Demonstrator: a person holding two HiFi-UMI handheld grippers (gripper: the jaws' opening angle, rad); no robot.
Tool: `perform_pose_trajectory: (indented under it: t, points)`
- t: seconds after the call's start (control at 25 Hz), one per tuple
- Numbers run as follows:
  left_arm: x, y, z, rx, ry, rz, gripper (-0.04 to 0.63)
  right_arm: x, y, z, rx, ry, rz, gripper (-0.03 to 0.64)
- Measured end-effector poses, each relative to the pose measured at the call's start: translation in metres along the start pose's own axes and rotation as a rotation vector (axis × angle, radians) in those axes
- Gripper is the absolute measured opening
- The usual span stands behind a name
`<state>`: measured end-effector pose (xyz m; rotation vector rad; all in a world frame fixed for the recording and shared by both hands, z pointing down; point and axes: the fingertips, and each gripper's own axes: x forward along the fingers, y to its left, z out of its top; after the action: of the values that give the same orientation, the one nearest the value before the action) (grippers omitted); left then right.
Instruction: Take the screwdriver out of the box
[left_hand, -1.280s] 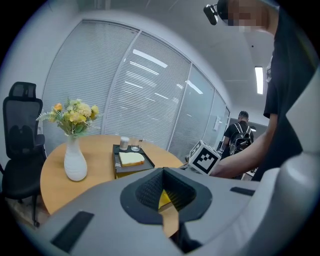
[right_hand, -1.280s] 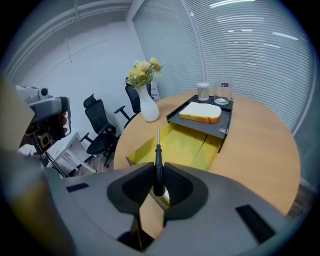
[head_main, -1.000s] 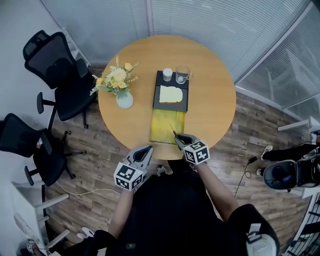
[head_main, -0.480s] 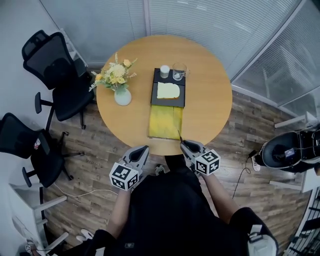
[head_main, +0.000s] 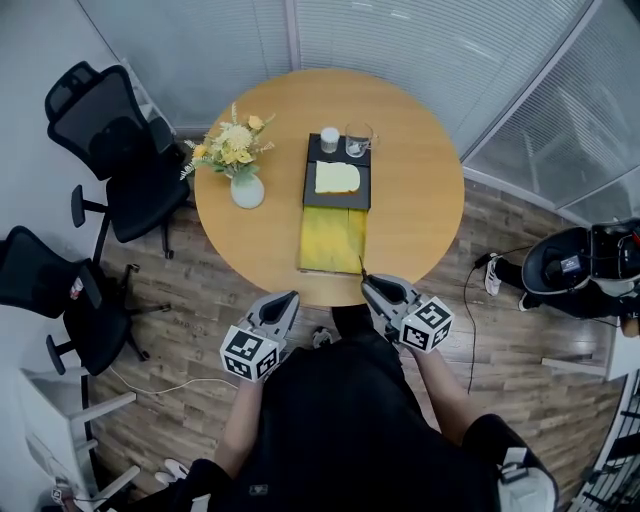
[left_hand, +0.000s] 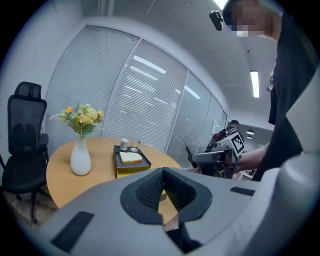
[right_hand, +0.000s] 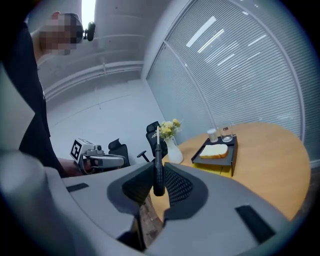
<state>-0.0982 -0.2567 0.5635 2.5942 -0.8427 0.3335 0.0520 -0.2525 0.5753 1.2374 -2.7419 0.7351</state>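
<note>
A yellow box (head_main: 333, 240) lies on the round wooden table (head_main: 420, 215), with a black tray (head_main: 337, 190) holding bread at its far end. Just off the table's near edge, my right gripper (head_main: 368, 283) is shut on the black-handled screwdriver (right_hand: 158, 167), whose thin shaft (head_main: 361, 266) points up and away, to the right of the box's near corner. In the right gripper view the handle sits upright between the jaws (right_hand: 158, 175). My left gripper (head_main: 291, 298) hovers below the table edge, its jaws (left_hand: 163, 175) shut with nothing in them.
A white vase of yellow flowers (head_main: 246, 188) stands left of the tray; a white cup (head_main: 329, 139) and a glass (head_main: 357, 141) sit at its far end. Two black office chairs (head_main: 115, 140) stand at the left. A person (head_main: 575, 265) is at the right, by glass walls.
My right gripper has drawn back from over the box's near end toward the right, carrying the screwdriver off the table's edge. The left gripper has barely moved.
</note>
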Motion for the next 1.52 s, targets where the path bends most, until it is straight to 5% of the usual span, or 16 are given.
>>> perform_pose_trajectory:
  t: [0.28,1.52]
  points:
    - [-0.006,0.002,0.008,0.003,-0.025,0.010,0.004,0.003,0.014,0.016,-0.029,-0.040,0.068,0.058]
    - [-0.003,0.002,0.010,-0.022,-0.042,-0.001,0.005,0.015,0.025,0.013,-0.093,0.013,0.123,0.058]
